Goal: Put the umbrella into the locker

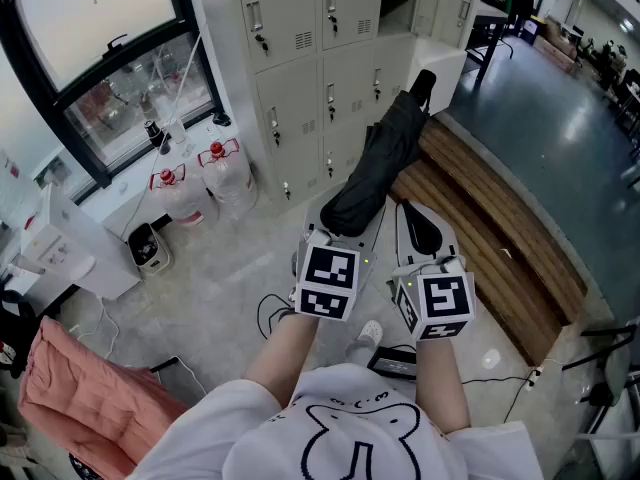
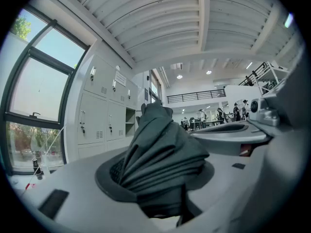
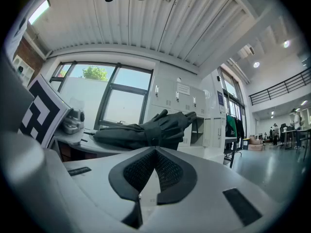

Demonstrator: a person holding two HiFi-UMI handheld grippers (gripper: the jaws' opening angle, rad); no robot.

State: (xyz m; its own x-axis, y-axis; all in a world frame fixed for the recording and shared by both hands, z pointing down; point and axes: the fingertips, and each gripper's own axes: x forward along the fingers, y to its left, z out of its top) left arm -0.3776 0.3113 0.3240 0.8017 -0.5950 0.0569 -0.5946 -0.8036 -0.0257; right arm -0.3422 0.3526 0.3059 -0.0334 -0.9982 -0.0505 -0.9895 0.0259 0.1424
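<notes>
A folded black umbrella (image 1: 385,163) sticks out level from my left gripper (image 1: 345,226), its far end reaching toward the grey lockers (image 1: 330,68). In the left gripper view the umbrella (image 2: 160,149) fills the space between the dark pads, and the left gripper (image 2: 155,181) is shut on it. Just to its right my right gripper (image 1: 425,233) is level and holds nothing. In the right gripper view the right gripper (image 3: 153,171) has its pads meeting, and the umbrella (image 3: 146,132) lies across the left. One locker compartment (image 2: 130,123) stands open.
Two big water bottles (image 1: 205,178) stand on the floor by the window wall. A wooden bench (image 1: 490,218) runs along the right. A pink cloth (image 1: 70,388) lies at the lower left. Cables (image 1: 275,313) trail on the floor by my feet.
</notes>
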